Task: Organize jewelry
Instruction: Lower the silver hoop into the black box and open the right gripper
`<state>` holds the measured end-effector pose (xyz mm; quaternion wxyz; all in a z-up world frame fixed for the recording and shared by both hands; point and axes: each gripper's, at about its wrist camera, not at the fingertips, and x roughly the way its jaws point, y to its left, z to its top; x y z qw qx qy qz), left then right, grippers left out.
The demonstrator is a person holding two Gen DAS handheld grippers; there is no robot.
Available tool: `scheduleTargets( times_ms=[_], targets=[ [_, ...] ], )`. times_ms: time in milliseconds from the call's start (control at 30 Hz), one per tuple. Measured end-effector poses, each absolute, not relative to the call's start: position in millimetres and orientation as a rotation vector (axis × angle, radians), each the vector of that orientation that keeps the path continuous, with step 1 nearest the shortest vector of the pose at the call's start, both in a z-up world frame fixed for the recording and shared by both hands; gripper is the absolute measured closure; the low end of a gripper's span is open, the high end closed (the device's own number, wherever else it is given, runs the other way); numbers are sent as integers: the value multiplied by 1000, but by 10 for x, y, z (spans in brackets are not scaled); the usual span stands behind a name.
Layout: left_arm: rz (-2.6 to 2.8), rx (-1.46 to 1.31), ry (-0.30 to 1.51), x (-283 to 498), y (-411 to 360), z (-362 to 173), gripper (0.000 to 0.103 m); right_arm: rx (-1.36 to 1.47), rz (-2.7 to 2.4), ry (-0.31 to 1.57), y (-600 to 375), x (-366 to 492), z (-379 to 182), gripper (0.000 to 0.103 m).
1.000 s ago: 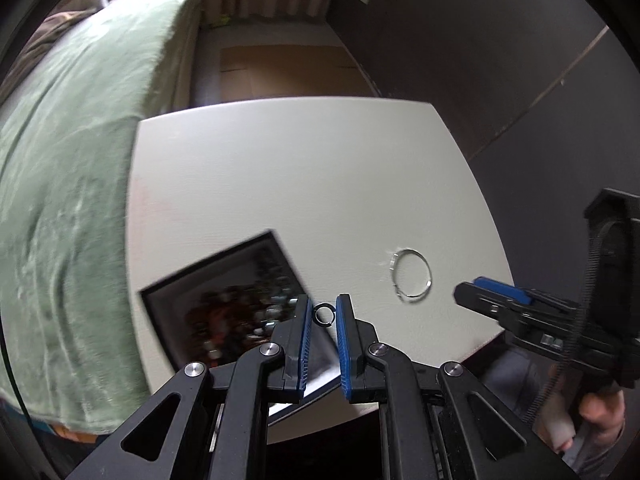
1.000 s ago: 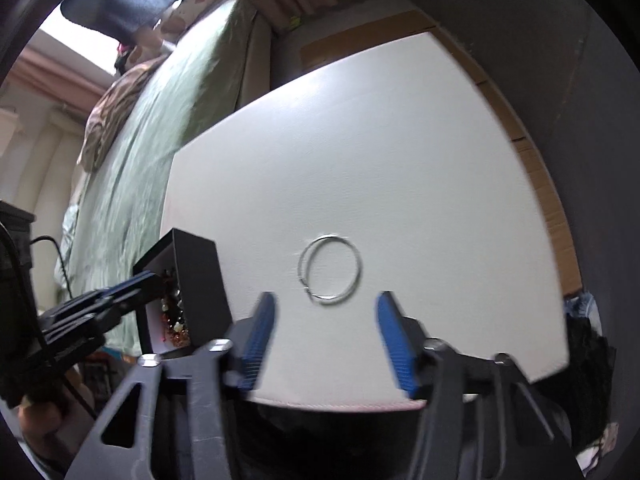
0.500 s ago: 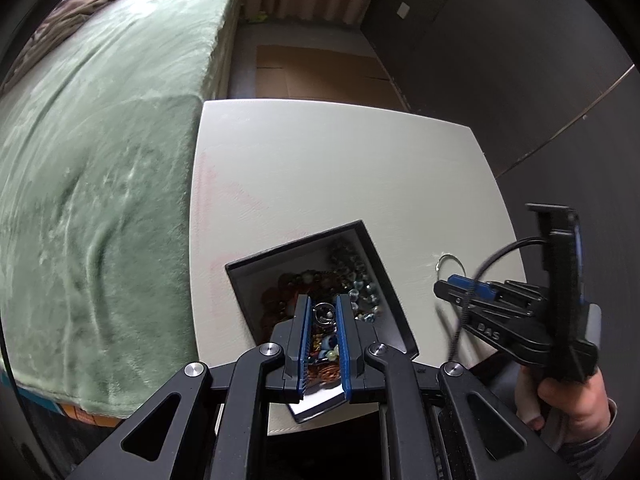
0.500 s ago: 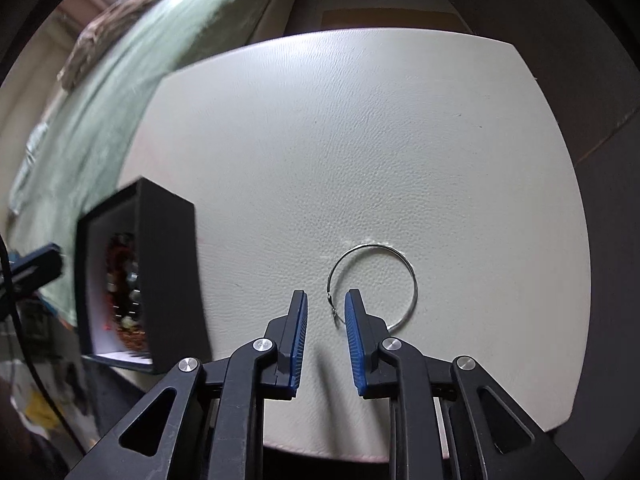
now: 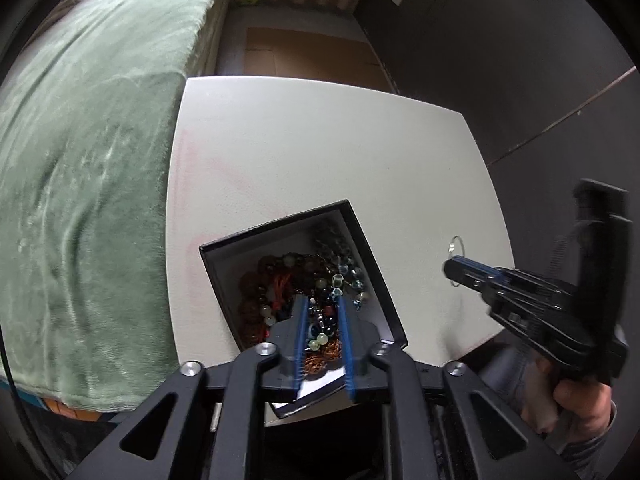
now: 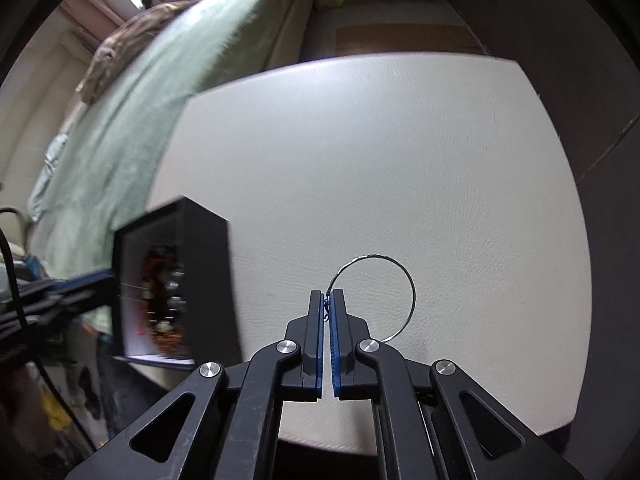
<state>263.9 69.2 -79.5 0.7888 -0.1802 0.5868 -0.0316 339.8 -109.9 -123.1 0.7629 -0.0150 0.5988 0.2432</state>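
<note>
A green blanket [image 5: 80, 152] covers the bed along the left edge of a white table [image 5: 320, 152], with dark wall panels behind and a strip of brown floor beyond. Farthest left on the table sits the black jewelry box [image 5: 376, 264], open-topped and heaped with beaded bracelets [image 5: 288, 280] in red, brown, green and blue. The left gripper [image 5: 322, 312] points steeply down into that box, directly above the heap; its jaws are opening and nothing sits between the blue pads, so whatever it brought appears to have been let go among the beads, though no single piece can be picked out there. To the right of the box, on bare table, lies a thin wire bangle [image 6: 384, 280]. The right gripper [image 6: 328, 304] has its pads pressed together on the near-left arc of that hoop, the rest of the ring lying ahead and to the right of the fingertips, seemingly resting on the surface. A hand [image 5: 576, 396] steadies that tool at the far right. The step in hand looks like a drop-off on the left and a fresh pick on the right. Next, the left tool needs to rise clear of the box so the right can lift the bangle without letting the slim wire slip, carry it left over the box wall, and release above the pile.
</note>
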Motion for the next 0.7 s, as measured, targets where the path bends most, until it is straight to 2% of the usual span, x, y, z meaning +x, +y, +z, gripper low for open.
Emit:
scheduleTargets(
  times_ms=[67, 133, 467, 700],
  targets=[
    [-52, -397, 1257, 2639, 722, -797, 51, -20, 549, 1284, -1110, 3374, -1098, 99],
    [-39, -410, 1224, 2610, 766, -759, 42, -7, 572, 1260, -1108, 3340, -965, 99],
    [15, -471, 1165, 2465, 1052, -619, 42, 25, 723, 1207, -720, 3088, -529, 99],
    [49, -541, 1141, 2382, 1243, -609, 42, 37, 787, 1240, -484, 2977, -557, 99]
  ],
)
